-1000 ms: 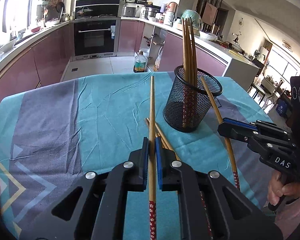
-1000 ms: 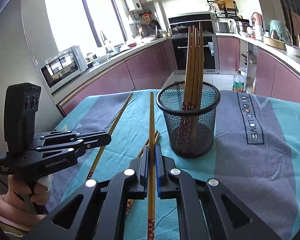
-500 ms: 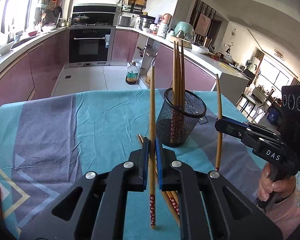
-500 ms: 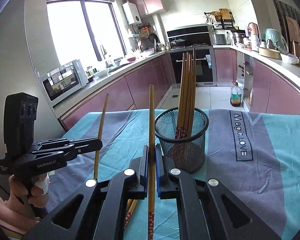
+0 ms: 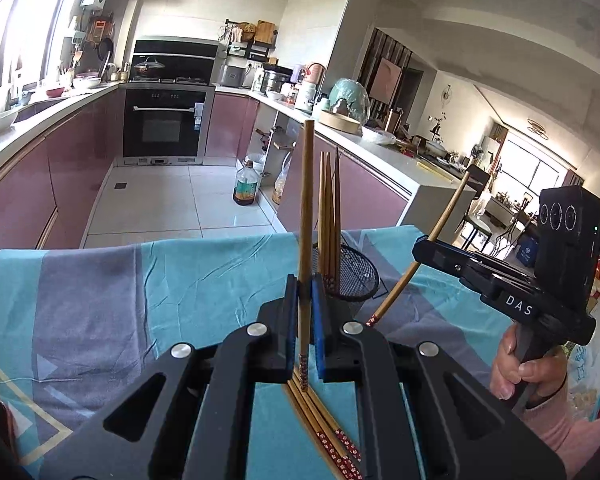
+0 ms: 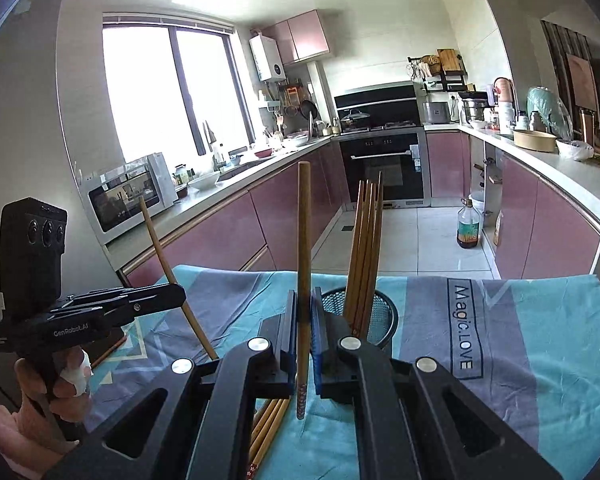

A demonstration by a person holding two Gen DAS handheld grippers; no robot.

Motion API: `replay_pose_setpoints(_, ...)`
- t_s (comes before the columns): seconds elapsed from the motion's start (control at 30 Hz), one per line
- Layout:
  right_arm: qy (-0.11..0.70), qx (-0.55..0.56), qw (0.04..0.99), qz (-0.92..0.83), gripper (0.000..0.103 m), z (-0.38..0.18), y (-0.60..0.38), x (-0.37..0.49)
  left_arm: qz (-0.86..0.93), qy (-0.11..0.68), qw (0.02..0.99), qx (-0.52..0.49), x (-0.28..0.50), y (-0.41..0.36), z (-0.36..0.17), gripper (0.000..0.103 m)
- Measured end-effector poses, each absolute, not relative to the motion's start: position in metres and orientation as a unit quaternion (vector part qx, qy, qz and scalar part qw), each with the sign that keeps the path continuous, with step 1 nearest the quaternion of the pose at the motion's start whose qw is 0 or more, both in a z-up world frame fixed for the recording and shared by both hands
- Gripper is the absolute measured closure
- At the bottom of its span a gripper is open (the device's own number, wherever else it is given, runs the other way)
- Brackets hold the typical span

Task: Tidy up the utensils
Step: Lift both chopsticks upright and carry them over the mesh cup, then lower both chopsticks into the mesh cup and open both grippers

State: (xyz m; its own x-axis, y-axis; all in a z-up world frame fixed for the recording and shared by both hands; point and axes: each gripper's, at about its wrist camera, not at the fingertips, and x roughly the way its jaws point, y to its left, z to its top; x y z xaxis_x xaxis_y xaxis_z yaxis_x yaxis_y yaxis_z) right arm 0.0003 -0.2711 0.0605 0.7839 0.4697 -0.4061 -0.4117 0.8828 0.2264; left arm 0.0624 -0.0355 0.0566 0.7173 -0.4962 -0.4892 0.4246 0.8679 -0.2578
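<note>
Left gripper (image 5: 304, 320): clamped on one chopstick (image 5: 305, 240), long axis upright, patterned end down. Right gripper (image 6: 304, 334): pinching a second chopstick (image 6: 303, 264), likewise upright. Mesh holder (image 5: 360, 276): just beyond and right of both claws, roughly equally near. Loose chopsticks (image 5: 324, 432): lying on tablecloth (image 5: 120, 288), near side.

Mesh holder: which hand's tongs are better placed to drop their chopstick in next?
Probably right. The right tongs hover just beside the mesh holder rim, gripping a chopstick; the left tongs sit farther off to the side.
</note>
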Motion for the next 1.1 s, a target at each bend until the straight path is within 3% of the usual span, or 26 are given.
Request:
replay_pose_setpoints(0.7,0.162,0.051,0.962,0.214,0.098,0.114,-0.288,0.027,-0.279,0.201,0.937,-0.058,0.095,-0.075,0.135,0.095)
replay_pose_setpoints(1.1,0.22,0.045,0.952,0.208,0.098,0.082,-0.281,0.054,-0.283,0.271,0.92,0.001,0.113,-0.114,0.096,0.095)
